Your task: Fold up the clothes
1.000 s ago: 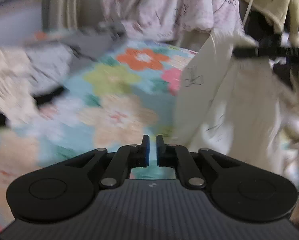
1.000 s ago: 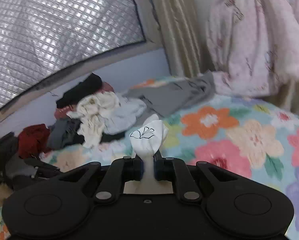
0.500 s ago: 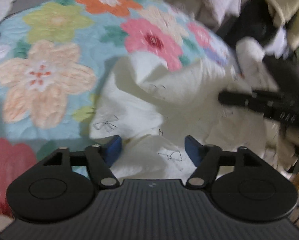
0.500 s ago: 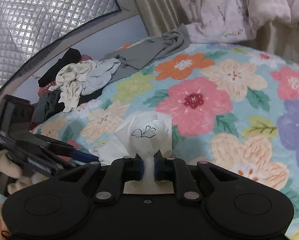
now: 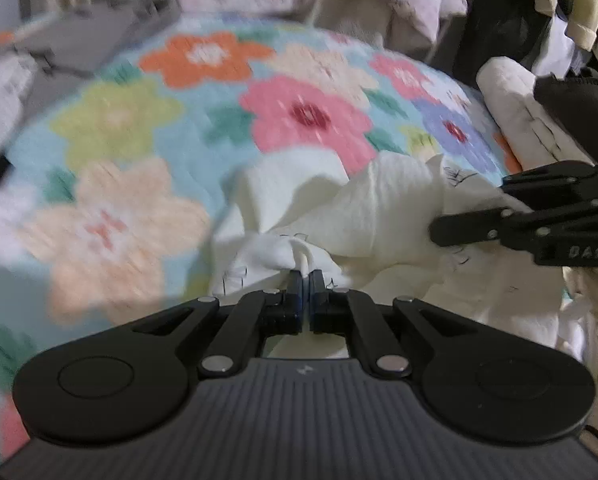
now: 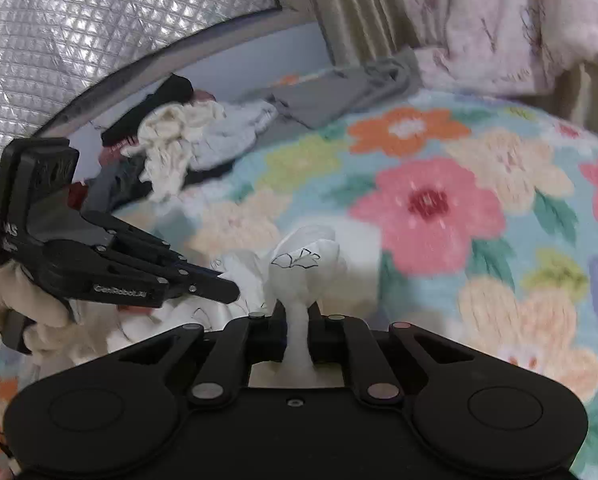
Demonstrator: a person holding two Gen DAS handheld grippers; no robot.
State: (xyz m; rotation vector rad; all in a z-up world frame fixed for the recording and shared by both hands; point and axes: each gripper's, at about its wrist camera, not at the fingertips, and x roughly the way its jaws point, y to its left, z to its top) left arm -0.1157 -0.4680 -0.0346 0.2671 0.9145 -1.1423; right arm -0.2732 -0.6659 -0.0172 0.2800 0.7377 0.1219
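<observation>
Both claws pinch a crumpled white printed cotton garment (image 5: 379, 208) on floral quilted bed (image 5: 139, 128): L claw (image 5: 307, 280) just closed on a fold, R claw (image 6: 297, 314) clamps a bunch.

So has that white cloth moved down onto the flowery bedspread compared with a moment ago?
Yes. The white cloth hung upright before; now it lies crumpled on the bedspread near the pink flower, pinched by both the left gripper and right gripper.

Soft, dim indoor light with faint shadows. Both fisheye views bend at the edges, with dark corners. Motion blur smears the floral bedspread (image 5: 139, 184); the quilted silver panel (image 6: 99, 24) gleams with small bright glints.
</observation>
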